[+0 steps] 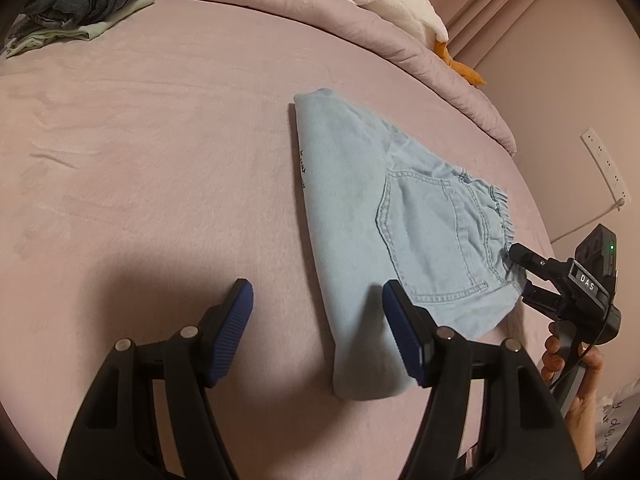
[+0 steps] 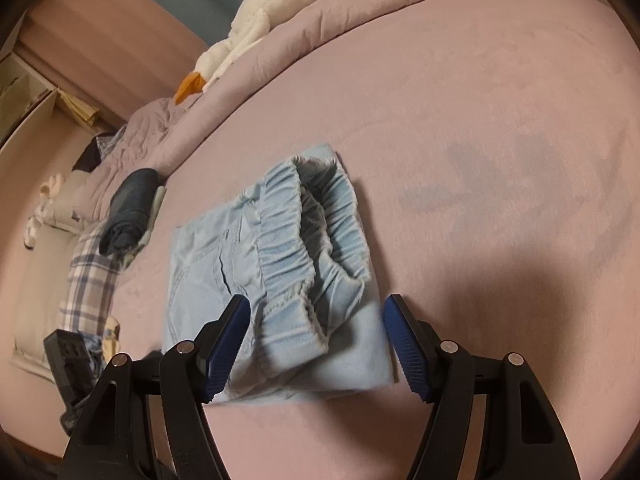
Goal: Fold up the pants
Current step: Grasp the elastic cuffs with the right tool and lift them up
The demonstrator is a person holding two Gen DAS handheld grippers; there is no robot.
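Observation:
Light blue denim pants (image 1: 372,216) lie folded on the pink bed, back pocket up, elastic waistband toward the right. In the right wrist view the pants (image 2: 276,264) show the ruffled waistband end nearest the camera. My left gripper (image 1: 318,312) is open and empty, just above the near folded edge, its right finger at the fabric's edge. My right gripper (image 2: 316,336) is open, its jaws spread on both sides of the waistband end. It also shows in the left wrist view (image 1: 520,270), with its tips at the waistband.
A folded dark grey garment on a pale green one (image 1: 80,4) lies at the far left of the bed. A rolled pink duvet (image 1: 400,40) with a white and orange plush toy (image 1: 392,4) lines the far edge. A plaid cloth (image 2: 86,280) lies left.

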